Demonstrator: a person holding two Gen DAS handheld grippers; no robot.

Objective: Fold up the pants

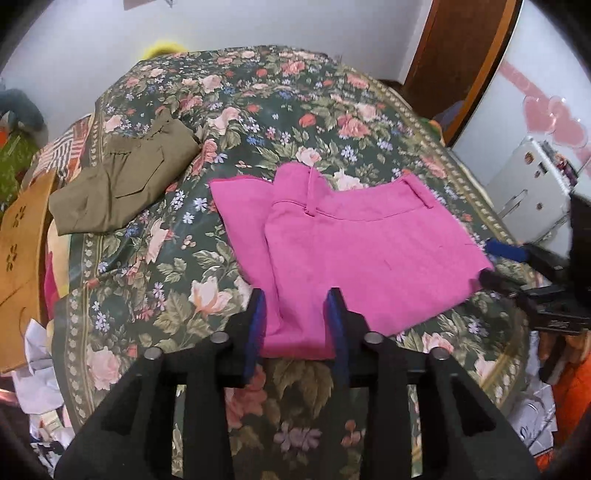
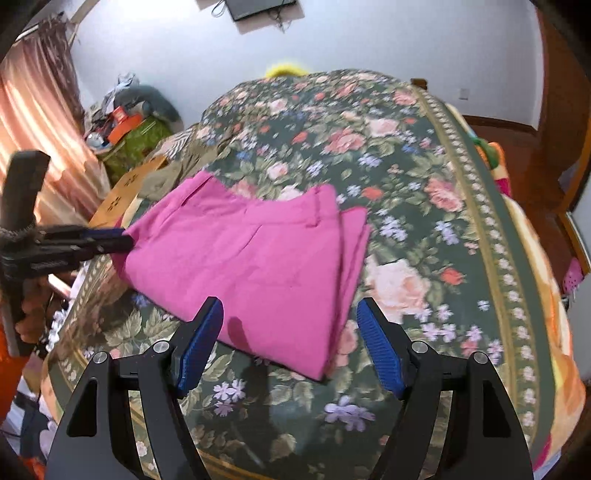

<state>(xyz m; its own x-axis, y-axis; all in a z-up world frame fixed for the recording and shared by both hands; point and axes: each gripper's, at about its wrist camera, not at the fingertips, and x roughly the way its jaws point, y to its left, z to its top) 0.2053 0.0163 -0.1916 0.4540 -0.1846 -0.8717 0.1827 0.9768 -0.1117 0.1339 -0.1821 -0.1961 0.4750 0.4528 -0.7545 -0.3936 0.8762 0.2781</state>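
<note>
Pants [image 1: 354, 254]: near hem hidden behind left gripper [image 1: 295, 295]. Olive garment [image 2: 162, 181], 10 o'clock of pants: mostly hidden, blurred. Wall screen [image 2: 258, 7], 12 o'clock: cut by edge.

Matt pink cloth pants [image 1: 354, 254] on a floral bedspread [image 1: 258, 110], seemingly smooth woven cotton

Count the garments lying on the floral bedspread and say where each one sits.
2. The pink pants lie folded near the bedspread's front edge; the olive garment lies folded toward the left side. Others may be hidden beyond the edges.
</note>
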